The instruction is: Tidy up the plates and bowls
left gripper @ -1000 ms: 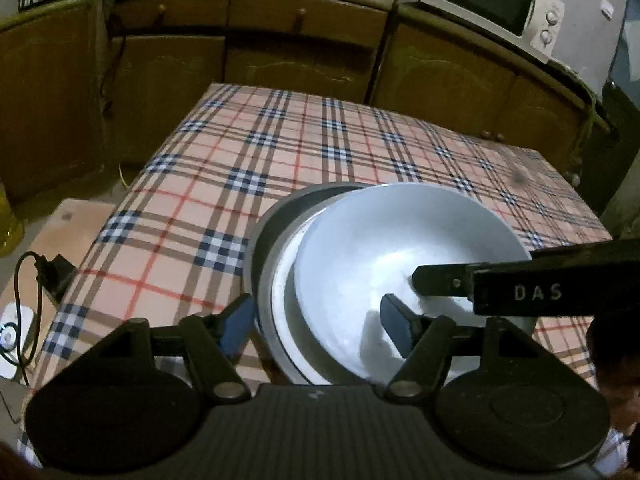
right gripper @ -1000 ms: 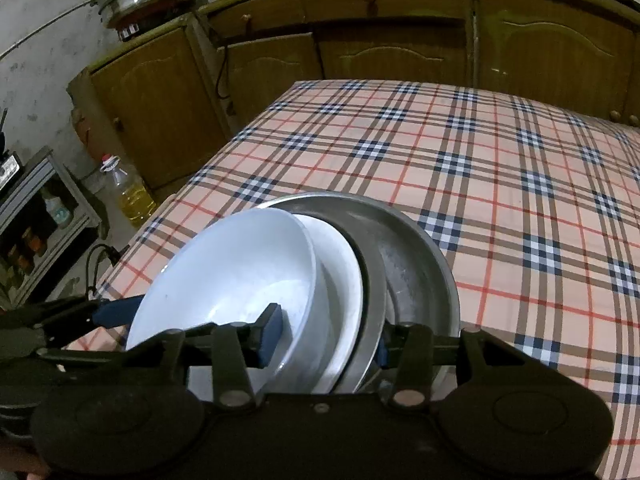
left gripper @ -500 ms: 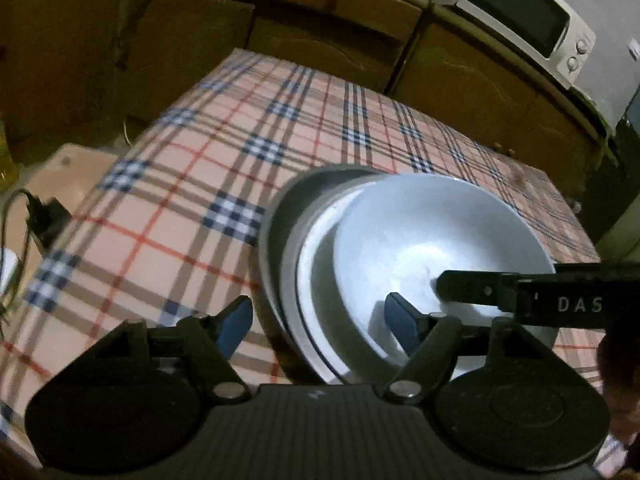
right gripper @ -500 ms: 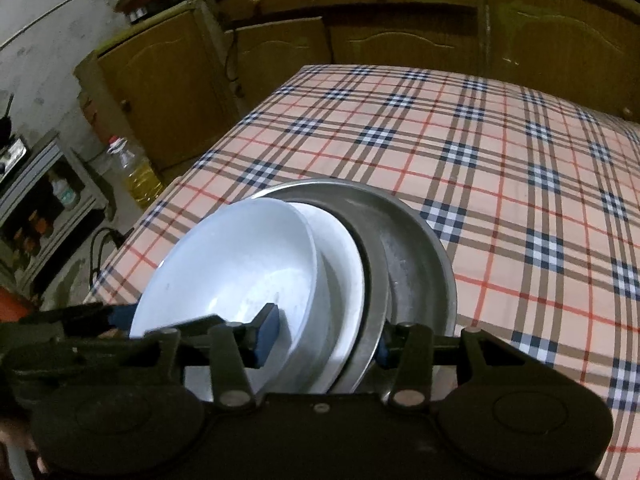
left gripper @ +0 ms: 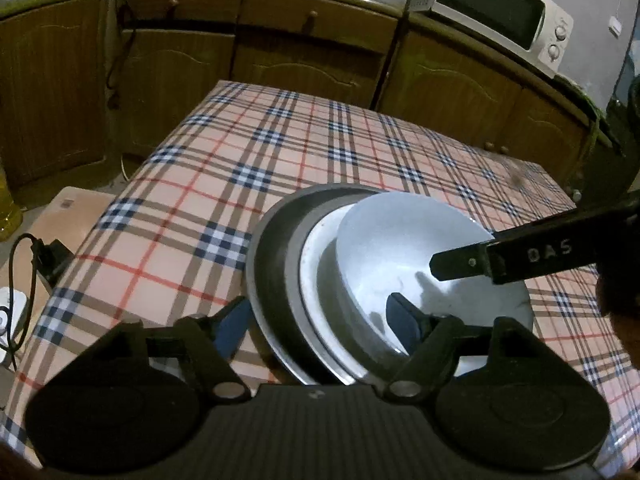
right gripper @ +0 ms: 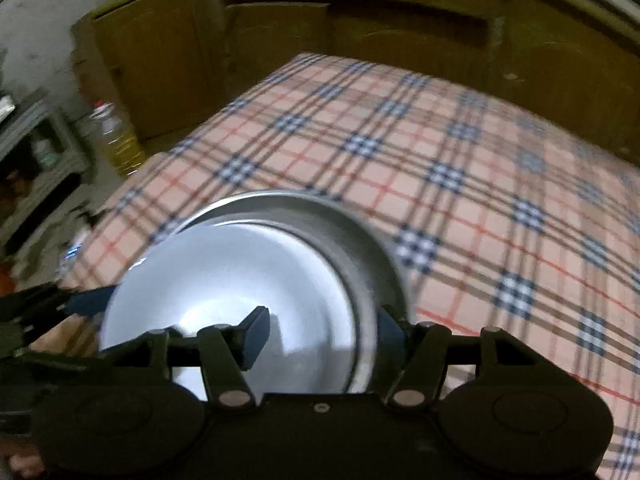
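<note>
A white bowl (left gripper: 400,248) sits in a white plate (left gripper: 316,256), which sits in a metal plate (left gripper: 272,248) on the plaid table (left gripper: 320,152). My left gripper (left gripper: 320,322) straddles the near rim of this stack. One pad lies against the metal rim outside and the other inside the bowl, and its jaws are opening. My right gripper (right gripper: 322,330) straddles the opposite rim, one finger in the bowl (right gripper: 240,280) and one outside the metal plate (right gripper: 352,240). Its jaws are opening wide, with gaps at both pads. Its finger (left gripper: 460,264) reaches into the bowl.
Wooden cabinets (left gripper: 180,72) run along the far side of the table, with a microwave (left gripper: 496,16) on the counter. An oil bottle (right gripper: 116,140) and a shelf (right gripper: 40,152) stand on the floor at the left. A cable and plug (left gripper: 24,264) lie beside the table's corner.
The right jaws have spread much wider and its view has blurred. The bowl and white plate now lie more centred in the metal plate. The left jaws look barely wider.
</note>
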Tool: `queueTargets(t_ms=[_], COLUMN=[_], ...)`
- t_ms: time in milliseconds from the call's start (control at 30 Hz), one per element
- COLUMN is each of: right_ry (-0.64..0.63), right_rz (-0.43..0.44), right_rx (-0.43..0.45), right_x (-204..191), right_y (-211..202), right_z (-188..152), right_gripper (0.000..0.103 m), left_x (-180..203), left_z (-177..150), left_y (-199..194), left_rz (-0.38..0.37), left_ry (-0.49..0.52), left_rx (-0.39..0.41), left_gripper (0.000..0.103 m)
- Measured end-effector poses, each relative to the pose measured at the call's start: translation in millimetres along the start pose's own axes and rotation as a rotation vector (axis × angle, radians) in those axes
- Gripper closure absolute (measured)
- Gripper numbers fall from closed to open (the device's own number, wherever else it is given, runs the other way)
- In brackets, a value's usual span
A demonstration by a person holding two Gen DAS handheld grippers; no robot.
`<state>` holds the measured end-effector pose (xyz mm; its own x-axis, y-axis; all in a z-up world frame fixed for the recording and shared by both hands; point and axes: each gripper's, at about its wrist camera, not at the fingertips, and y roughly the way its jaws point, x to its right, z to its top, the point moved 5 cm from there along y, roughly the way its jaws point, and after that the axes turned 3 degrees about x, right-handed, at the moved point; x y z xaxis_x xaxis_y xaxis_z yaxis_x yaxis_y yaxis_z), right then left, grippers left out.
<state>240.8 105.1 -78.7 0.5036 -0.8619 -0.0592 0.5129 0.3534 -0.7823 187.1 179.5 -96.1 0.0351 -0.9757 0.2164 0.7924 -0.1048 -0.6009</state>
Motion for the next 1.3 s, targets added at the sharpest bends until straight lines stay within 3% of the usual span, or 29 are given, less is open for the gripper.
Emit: queueTargets(t_ms=[433, 733, 900, 1300], right_ry=[0.071, 0.13, 0.196, 0.19], right_rz=[-0.027, -0.05, -0.025, -0.016], right_rx=[0.165, 0.269, 0.275, 0.27], right_x=[1, -4, -5, -17], right_y=[-48, -102, -121, -139], right_z=[-14, -55, -87, -132], right_gripper=[0.029, 0.027, 0.026, 0.025], left_x=[23, 46, 55, 65], left_z=[10, -6, -23, -49], left_y=[-28, -60, -75, -86], left_rz=[-0.013, 0.019, 0.032, 0.089], left_ry=[0.049, 0.079, 0.085, 0.093], left_rx=[0.05, 0.031, 0.019, -0.004], left_gripper=[0.027, 0.022, 0.017, 0.012])
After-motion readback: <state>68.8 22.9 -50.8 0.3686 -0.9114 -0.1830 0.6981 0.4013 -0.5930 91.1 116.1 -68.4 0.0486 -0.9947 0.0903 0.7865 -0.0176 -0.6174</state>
